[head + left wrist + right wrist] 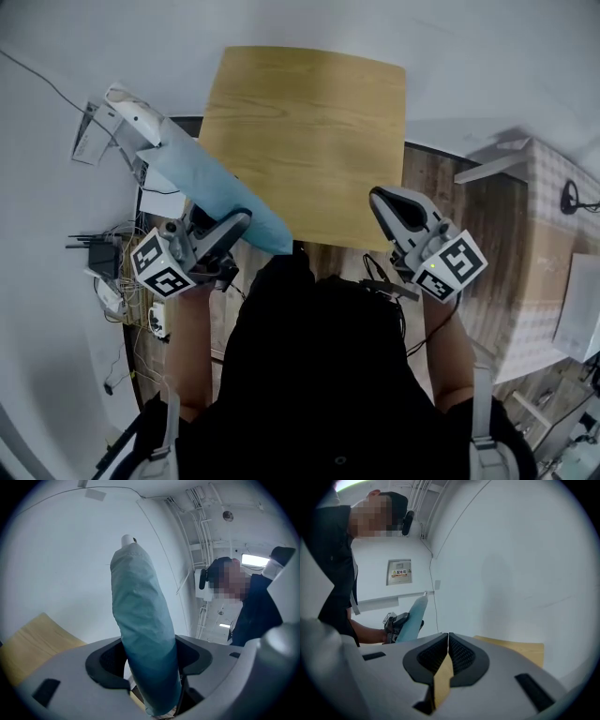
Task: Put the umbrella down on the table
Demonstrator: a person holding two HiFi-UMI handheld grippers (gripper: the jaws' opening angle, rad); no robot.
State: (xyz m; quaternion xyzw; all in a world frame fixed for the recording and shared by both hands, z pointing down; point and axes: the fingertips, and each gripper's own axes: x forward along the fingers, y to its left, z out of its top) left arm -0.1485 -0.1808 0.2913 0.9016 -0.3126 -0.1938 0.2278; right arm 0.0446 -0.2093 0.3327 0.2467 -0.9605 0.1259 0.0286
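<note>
A folded light-blue umbrella (pixel 211 186) in its sleeve slants up across the left of the head view, its white tip toward the upper left. My left gripper (pixel 225 230) is shut on the umbrella near its lower end, held in the air at the near left corner of the wooden table (pixel 309 122). In the left gripper view the umbrella (pixel 143 634) rises between the jaws. My right gripper (pixel 386 208) is shut with nothing in it, held at the table's near right edge. The right gripper view shows the umbrella (pixel 411 618) far to the left.
A white wall stands behind the table (pixel 520 648). Cables and small devices (pixel 112 281) lie on the floor at the left. A box with a checked top (pixel 544 234) and wooden floor (pixel 450 187) lie to the right. The person's dark torso (pixel 319 375) fills the lower middle.
</note>
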